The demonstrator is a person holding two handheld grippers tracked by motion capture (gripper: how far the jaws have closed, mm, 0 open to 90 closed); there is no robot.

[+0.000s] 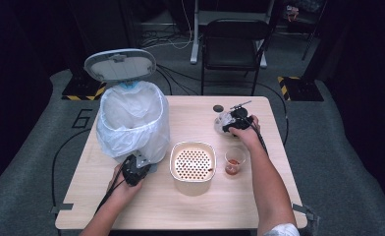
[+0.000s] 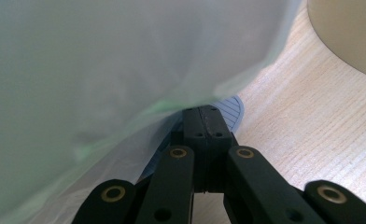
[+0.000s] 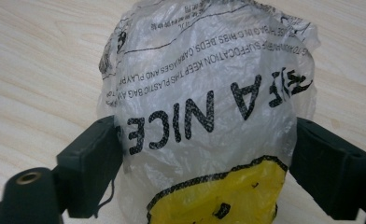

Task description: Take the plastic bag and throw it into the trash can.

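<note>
- Right tongs (image 3: 204,154) stand wide around the crumpled clear plastic bag with black print and a yellow patch (image 3: 209,107), which lies on the far right part of the pale wood bench (image 1: 230,206). The pads sit at both sides of it; I cannot tell if they press yet.
- Risk: the film is thin and slippery, so a grip w/ only a loose fold may let the bag slide out when lifted.
- Left tongs (image 2: 204,123) are closed, pressing the grey ribbed pedal (image 2: 232,109) of the bin lined w/ a white bag (image 1: 131,120), lid up. If this hand slips, the lid may fall.
- The carry passes near the small clear cup w/ red liquid (image 1: 234,161) and the cream perforated basket (image 1: 193,161); the cup may tip.
</note>
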